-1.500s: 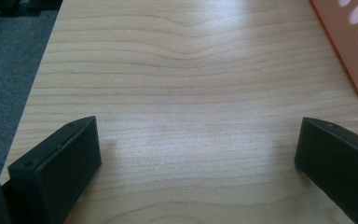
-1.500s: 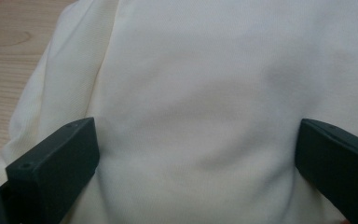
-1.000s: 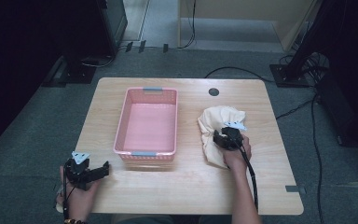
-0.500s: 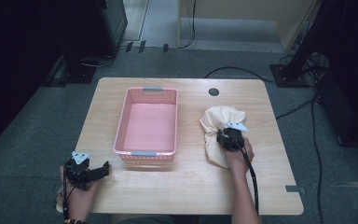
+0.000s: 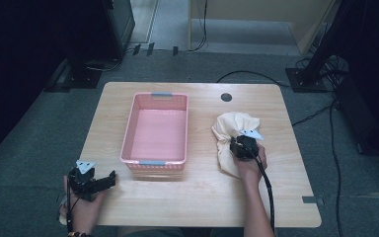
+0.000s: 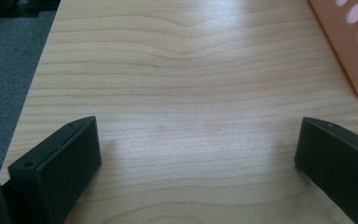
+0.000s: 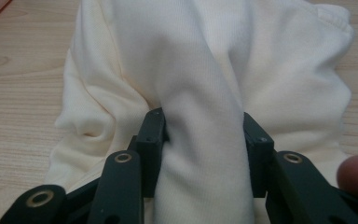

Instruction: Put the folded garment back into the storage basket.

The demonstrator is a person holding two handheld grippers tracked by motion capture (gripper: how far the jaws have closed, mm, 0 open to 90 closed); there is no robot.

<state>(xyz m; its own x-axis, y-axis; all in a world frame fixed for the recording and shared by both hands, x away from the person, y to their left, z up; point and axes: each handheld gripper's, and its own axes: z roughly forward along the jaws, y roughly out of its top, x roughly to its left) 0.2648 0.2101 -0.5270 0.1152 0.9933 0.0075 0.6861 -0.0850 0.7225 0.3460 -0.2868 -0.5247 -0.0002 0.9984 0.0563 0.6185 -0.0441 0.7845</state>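
The cream garment (image 5: 232, 138) lies bunched on the desk (image 5: 202, 197), right of the pink basket (image 5: 158, 131). The right gripper (image 7: 204, 140) has just closed its jaws on a raised fold, pinched between them, likely for lifting. The left gripper (image 5: 96, 181) rests wide open and empty near the desk's corner.

A light wooden table (image 5: 192, 197) stands on grey carpet (image 5: 39, 138), dark furniture (image 5: 39, 39) behind.

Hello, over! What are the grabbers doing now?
Right hand-held gripper just closed, pinching cream cloth. Left hand-held gripper open, idle. Pink basket beside cloth, path clear.
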